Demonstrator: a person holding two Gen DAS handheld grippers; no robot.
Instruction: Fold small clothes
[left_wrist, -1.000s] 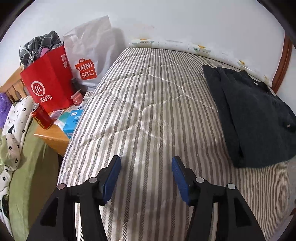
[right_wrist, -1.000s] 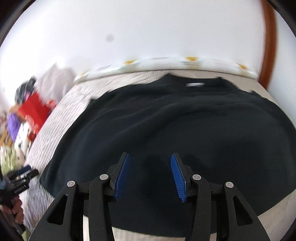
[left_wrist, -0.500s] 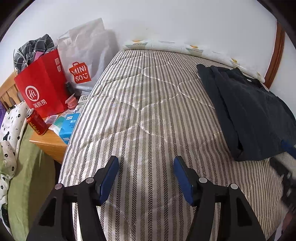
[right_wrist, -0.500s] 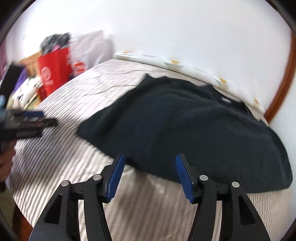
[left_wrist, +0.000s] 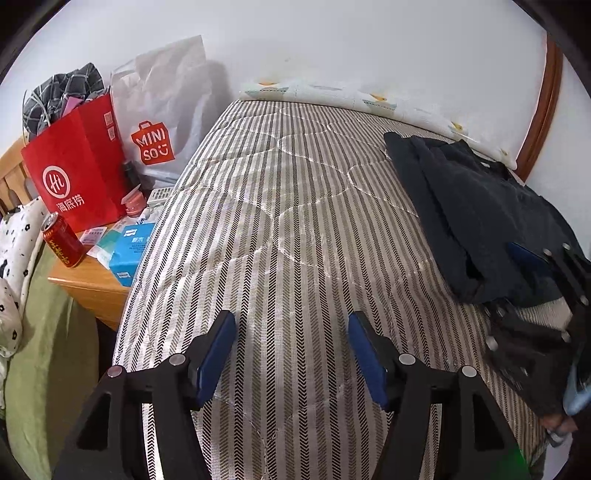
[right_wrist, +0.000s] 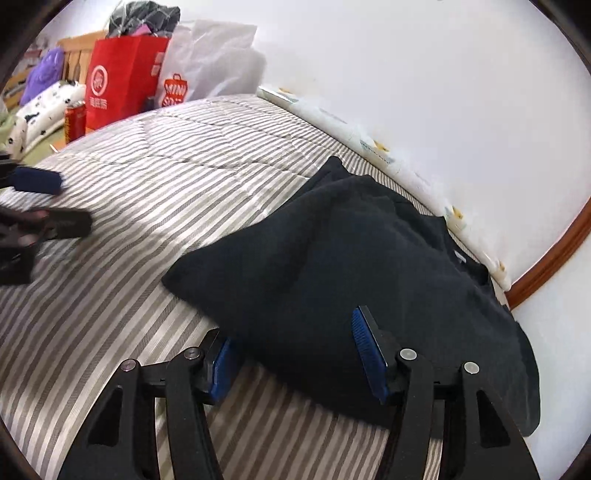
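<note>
A dark, partly folded garment lies on the right side of the striped bedcover, close to the wall. In the right wrist view the garment fills the middle. My right gripper is tilted and stands open at the garment's near edge. One pad is low by the bedcover, the other is above the cloth, and a fold lies between them unpressed. That right gripper also shows at the right edge of the left wrist view. My left gripper is open over bare bedcover, holding nothing, and appears blurred at the far left.
Left of the bed, a wooden bedside table carries a red paper bag, a white shopping bag, a red can and a blue tissue pack. A white wall and wooden trim close off the far side.
My right gripper rolled and drew back from over the middle of the garment to its near edge, with jaws wider. It came into the left wrist view. The left gripper barely moved.
</note>
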